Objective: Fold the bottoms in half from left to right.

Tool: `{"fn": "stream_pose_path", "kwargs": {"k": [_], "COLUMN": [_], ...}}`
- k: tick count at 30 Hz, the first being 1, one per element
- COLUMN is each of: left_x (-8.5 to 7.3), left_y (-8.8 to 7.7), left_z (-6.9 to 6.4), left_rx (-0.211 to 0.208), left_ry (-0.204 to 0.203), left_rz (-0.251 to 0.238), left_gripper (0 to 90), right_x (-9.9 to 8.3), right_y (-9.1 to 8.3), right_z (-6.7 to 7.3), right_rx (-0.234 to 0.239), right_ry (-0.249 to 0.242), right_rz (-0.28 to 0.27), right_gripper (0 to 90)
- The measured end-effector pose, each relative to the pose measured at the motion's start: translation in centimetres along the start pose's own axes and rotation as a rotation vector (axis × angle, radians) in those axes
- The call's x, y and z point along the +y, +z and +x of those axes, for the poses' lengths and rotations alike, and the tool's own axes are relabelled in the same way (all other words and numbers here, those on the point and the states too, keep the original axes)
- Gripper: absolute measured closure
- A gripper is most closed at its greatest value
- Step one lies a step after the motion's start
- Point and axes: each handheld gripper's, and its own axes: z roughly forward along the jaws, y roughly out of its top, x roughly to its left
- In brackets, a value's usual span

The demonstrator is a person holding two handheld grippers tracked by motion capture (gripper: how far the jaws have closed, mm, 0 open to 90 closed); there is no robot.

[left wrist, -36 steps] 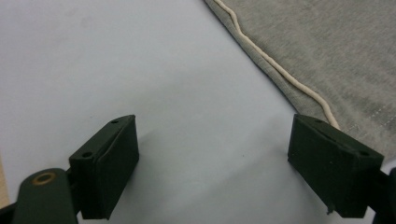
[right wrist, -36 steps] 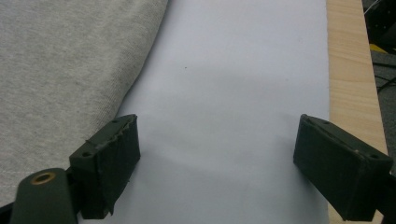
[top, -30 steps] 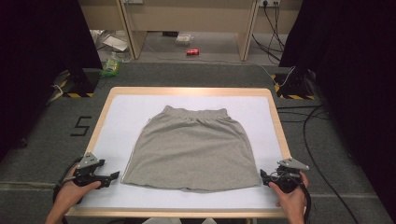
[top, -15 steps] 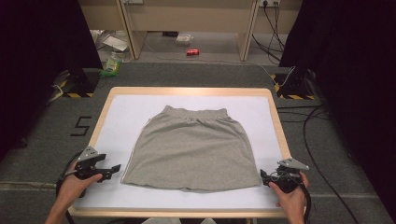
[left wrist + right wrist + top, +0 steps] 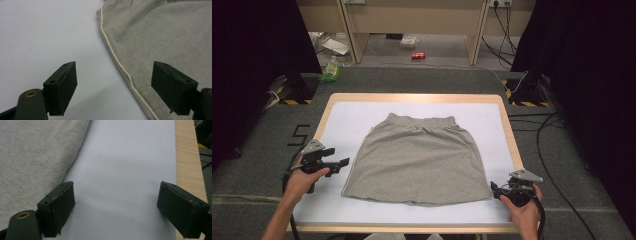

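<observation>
Since a second ago the left gripper (image 5: pixel 343 163) has travelled away from the near edge of the table (image 5: pixel 412 98), along the left side seam of the grey skirt (image 5: pixel 417 160); it was level with the skirt's hem corner and now sits partway up that side, just beside the cloth. Its jaws have just been closing a little, yet they stand wide apart with nothing pressed between the pads. The right gripper (image 5: pixel 493 187) has kept its place by the skirt's near right hem corner, and the skirt itself lies as it did, flat on the white sheet (image 5: pixel 347 120), waistband away from the person, hem toward them.

The high view gives the whole layout: the skirt in the middle of the sheet, one hand on each gripper at either side of it. The left gripper view (image 5: pixel 113 87) adds what the high view cannot: a pale piped seam (image 5: pixel 117 60) running along the skirt's edge, passing between the two black jaws, the right one over the cloth and the left over bare sheet. The right gripper view (image 5: pixel 116 210) shows its jaws spread wide and empty over the sheet, the skirt's edge (image 5: pixel 32 162) beside the left jaw and the table's wooden rim (image 5: pixel 187 157) beyond the right one.
</observation>
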Motion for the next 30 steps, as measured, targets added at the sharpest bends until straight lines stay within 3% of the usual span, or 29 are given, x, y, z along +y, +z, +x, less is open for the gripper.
{"fn": "stream_pose_path", "kwargs": {"k": [2,12,30], "left_x": [1.0,4.2,7.7], "left_y": [0.9,3.8,8.8], "left_z": [0.0,-0.3,-0.2], "left_rx": [-0.019,-0.032,-0.036], "left_ry": [0.0,0.022,0.026], "left_rz": [-0.009,0.005,0.043], "left_gripper": [21.7,25.4,27.5], "right_x": [0.0,0.0,0.0], "right_y": [0.0,0.0,0.0], "right_z": [0.0,0.0,0.0], "right_rx": [0.001,0.001,0.0], "right_ry": [0.0,0.0,-0.001], "right_rz": [0.0,0.0,0.0], "right_gripper": [15.0,15.0,15.0]}}
